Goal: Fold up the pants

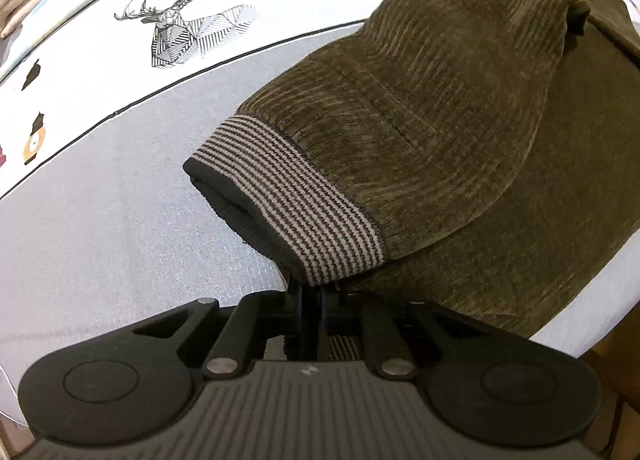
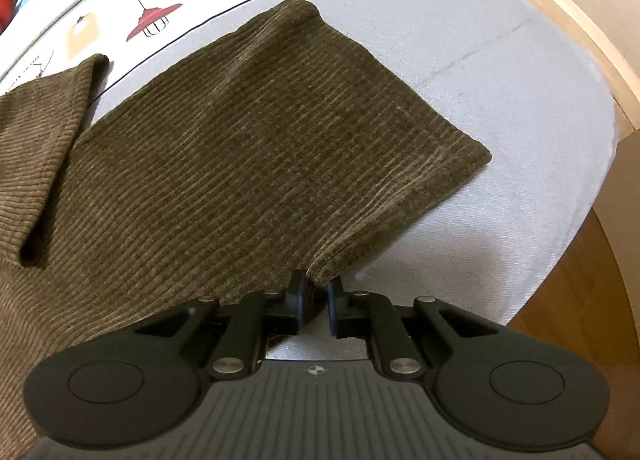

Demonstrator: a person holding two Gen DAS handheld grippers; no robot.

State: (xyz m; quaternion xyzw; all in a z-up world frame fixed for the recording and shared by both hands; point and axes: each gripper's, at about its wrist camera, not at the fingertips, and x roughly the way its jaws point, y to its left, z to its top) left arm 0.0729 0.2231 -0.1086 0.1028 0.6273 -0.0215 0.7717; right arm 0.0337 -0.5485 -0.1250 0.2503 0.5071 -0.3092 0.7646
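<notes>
Both grippers are clamped on the pants: left gripper at the striped waistband, right gripper at the hem corner.

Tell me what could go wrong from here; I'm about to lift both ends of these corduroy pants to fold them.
1. The left tongs pinch only the edge of the striped waistband; the thick knit could slip out.
2. The right tongs grip just a corner of the pant leg, so the cloth may sag or pull free.
3. The other leg lies folded over, and could bunch up.
</notes>
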